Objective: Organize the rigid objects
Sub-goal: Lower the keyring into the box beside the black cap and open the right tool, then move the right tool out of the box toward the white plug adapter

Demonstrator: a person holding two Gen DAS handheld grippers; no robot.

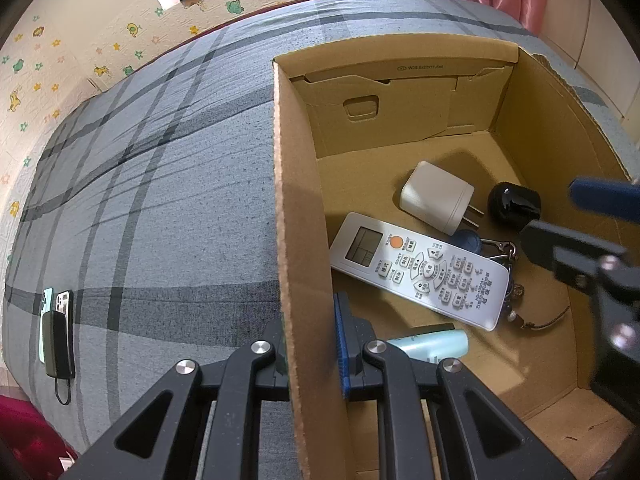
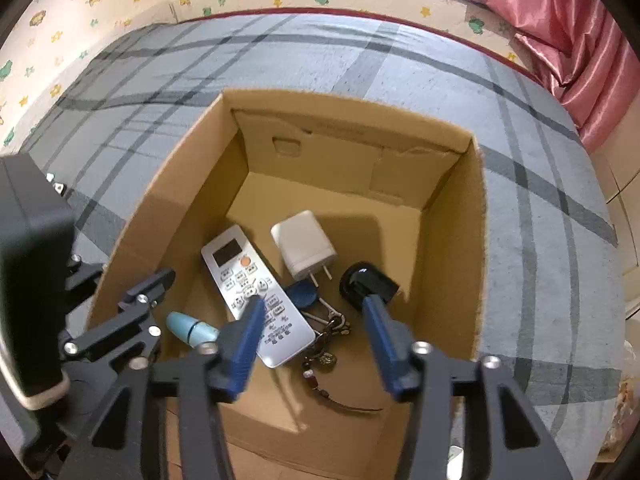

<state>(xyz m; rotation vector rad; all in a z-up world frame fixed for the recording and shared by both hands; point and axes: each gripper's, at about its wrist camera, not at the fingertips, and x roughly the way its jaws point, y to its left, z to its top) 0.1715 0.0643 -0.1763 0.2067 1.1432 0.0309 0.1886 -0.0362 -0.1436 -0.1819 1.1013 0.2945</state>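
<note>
My left gripper pinches the box wall; right gripper hangs wide, empty. Next, fetch the phones at the bed's edge.

Matt corrugated cardboard box, glossy black plastic plug, woven cloth bedcover.

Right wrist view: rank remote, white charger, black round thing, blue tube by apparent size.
1. remote
2. white charger
3. black round thing and blue tube: look alike, and a finger partly hides each, so unranked.
</note>
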